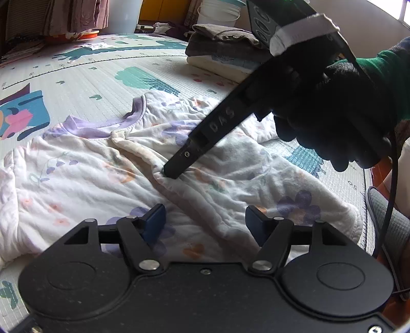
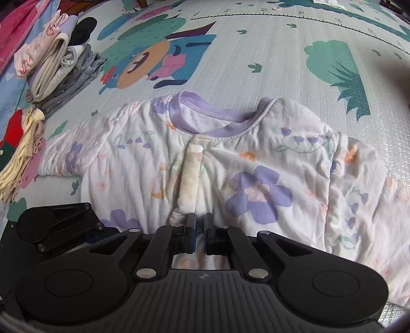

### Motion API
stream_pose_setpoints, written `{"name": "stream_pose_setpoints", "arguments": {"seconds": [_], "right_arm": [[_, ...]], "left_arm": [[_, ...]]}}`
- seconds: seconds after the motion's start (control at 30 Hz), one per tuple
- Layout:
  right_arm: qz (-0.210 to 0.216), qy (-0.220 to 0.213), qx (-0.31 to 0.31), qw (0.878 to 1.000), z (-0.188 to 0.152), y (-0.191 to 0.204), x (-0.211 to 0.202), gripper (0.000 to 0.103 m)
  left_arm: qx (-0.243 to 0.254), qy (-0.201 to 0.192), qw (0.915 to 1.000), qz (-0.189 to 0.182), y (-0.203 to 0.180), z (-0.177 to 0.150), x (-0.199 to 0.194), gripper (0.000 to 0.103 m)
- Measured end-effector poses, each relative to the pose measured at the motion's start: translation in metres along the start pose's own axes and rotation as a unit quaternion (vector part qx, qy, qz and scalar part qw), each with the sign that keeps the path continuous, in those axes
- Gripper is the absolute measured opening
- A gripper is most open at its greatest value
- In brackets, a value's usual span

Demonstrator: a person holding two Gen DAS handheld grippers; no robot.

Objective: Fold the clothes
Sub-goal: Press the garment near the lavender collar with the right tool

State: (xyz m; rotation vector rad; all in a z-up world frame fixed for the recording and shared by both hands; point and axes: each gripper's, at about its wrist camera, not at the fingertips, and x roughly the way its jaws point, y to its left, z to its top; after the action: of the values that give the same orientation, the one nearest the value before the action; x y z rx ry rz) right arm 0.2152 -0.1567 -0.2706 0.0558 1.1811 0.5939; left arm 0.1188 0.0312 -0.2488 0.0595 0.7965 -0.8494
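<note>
A white quilted child's top point(image 1: 84, 179) with purple and orange flowers and a lilac collar lies spread on the play mat, collar away from me, also filling the right wrist view as the top point(image 2: 256, 164). My left gripper point(image 1: 205, 217) hovers open just above its lower middle, blue pads wide apart. My right gripper point(image 2: 200, 225) is shut on a fold of the top along the front placket point(image 2: 189, 174). In the left wrist view, the right gripper point(image 1: 173, 173) slants down from the upper right, held by a black-gloved hand point(image 1: 333, 115), its tip pinching the cloth.
A patterned play mat point(image 2: 269, 51) covers the floor. Folded clothes are stacked at the left point(image 2: 59, 66), with loose yellow and red garments point(image 2: 23, 148) below them. Another folded pile, brown on top point(image 1: 225, 43), sits far right. A white bucket point(image 1: 217, 11) stands behind.
</note>
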Motion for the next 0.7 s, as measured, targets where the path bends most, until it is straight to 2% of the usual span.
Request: {"name": "stream_pose_setpoints", "arguments": {"seconds": [0.1,0.53,0.7], "right_arm": [[0.007,-0.008,0.018,1.0,0.001,-0.004,-0.002,0.008],[0.043,-0.012,0.025,0.999,-0.004,-0.005,0.0,0.009],[0.048,-0.027,0.06,0.997,-0.01,-0.015,-0.003,0.008]], "left_arm": [[-0.001,0.0,1.0,0.0,0.0,0.0,0.0,0.069],[-0.007,-0.002,1.0,-0.002,-0.001,-0.002,0.0,0.069],[-0.009,-0.002,0.9999,-0.003,0.0,-0.002,0.0,0.07]]}}
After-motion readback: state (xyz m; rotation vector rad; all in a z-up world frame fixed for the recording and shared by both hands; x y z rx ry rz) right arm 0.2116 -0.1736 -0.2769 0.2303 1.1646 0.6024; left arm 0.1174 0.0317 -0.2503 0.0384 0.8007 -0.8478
